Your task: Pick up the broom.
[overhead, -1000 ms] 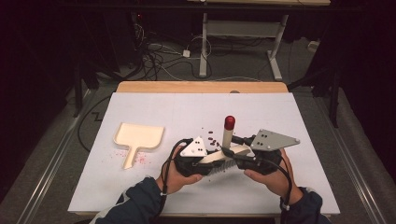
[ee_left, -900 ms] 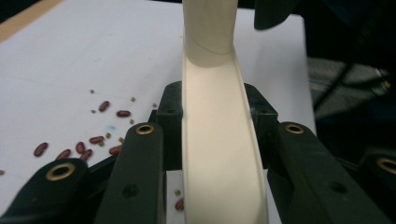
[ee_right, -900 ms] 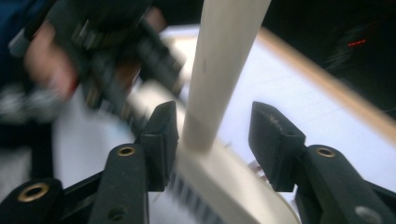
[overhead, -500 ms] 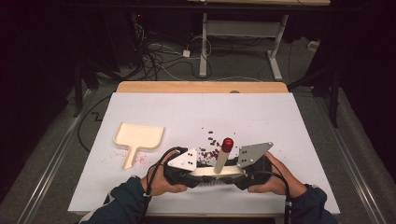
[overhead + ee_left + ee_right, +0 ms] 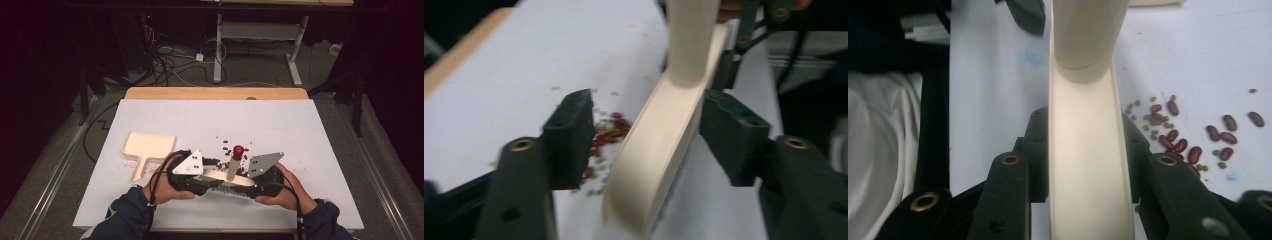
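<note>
Brush (image 5: pixel 231 176), a cream one with a red-tipped handle, is lying low near the front edge of the white table (image 5: pixel 310 130), between both grippers. Right gripper (image 5: pixel 1083 165) is clamping its flat cream body, jaws pressed against both sides. Left gripper (image 5: pixel 644 135) is sitting with jaws parted around the curved cream part; one jaw is touching it, the other standing clear, though blur is making this hard to judge. Beans (image 5: pixel 1198 135), red and green, are lying scattered beside the brush. Dustpan (image 5: pixel 146 150) is resting near the left edge.
</note>
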A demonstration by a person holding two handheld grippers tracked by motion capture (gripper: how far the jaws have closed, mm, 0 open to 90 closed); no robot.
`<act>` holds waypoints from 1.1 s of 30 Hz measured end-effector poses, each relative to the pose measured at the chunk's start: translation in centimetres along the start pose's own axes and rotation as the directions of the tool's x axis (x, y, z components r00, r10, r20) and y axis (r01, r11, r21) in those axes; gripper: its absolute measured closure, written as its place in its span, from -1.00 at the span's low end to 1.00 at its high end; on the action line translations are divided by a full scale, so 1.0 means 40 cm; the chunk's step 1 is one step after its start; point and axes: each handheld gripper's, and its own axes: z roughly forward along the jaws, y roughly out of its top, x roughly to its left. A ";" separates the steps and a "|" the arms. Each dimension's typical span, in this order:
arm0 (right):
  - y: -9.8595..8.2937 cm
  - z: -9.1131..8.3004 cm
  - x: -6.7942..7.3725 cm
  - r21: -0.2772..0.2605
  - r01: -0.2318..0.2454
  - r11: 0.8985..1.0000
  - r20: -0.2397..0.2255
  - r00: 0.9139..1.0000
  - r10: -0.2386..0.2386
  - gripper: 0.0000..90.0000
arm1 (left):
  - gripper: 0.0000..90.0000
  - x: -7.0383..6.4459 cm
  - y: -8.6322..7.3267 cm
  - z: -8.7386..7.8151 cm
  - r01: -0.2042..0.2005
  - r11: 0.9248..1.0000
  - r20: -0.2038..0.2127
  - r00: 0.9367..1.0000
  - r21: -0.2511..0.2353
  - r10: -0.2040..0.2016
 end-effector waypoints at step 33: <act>-0.061 -0.131 -0.171 -0.182 -0.215 0.959 0.408 0.871 0.273 0.51 | -0.58 -0.060 -0.307 -0.212 0.251 0.965 -0.521 0.835 0.076 -0.176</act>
